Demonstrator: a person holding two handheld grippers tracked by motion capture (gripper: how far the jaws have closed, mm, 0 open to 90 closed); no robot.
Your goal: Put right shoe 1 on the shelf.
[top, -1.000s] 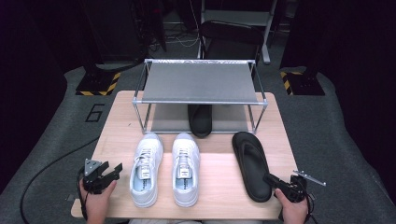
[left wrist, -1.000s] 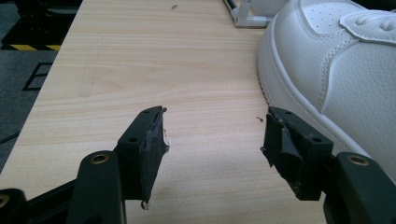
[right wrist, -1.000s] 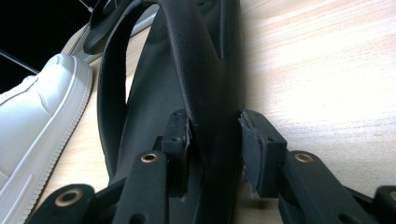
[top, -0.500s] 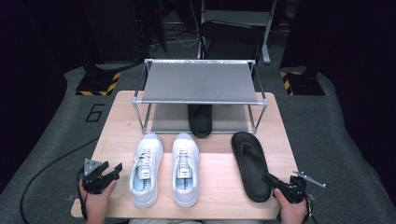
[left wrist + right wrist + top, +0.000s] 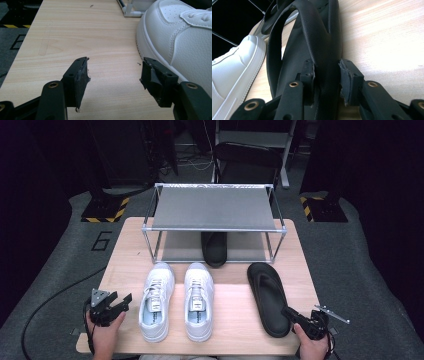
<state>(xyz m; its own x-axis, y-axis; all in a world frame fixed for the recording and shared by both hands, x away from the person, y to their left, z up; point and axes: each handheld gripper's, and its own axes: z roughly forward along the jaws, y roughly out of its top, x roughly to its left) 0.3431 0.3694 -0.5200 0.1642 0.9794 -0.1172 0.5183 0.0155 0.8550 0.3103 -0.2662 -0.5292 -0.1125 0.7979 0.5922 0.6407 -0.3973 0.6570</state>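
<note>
My right gripper (image 5: 327, 82) pinches the black sandal's (image 5: 267, 297) heel rim, jaws just narrowed onto it. Light, floppy rubber; grip edge firmly. Left gripper (image 5: 113, 80) wide, empty.

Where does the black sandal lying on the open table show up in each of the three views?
High view: black sandal lower right, heel at the right tool.
Left gripper view: not in it.
Right gripper view: black sandal runs up the centre, its heel edge between the jaws.
Shared landmark: white sneakers, at right in the left gripper view, lower left here.
</note>
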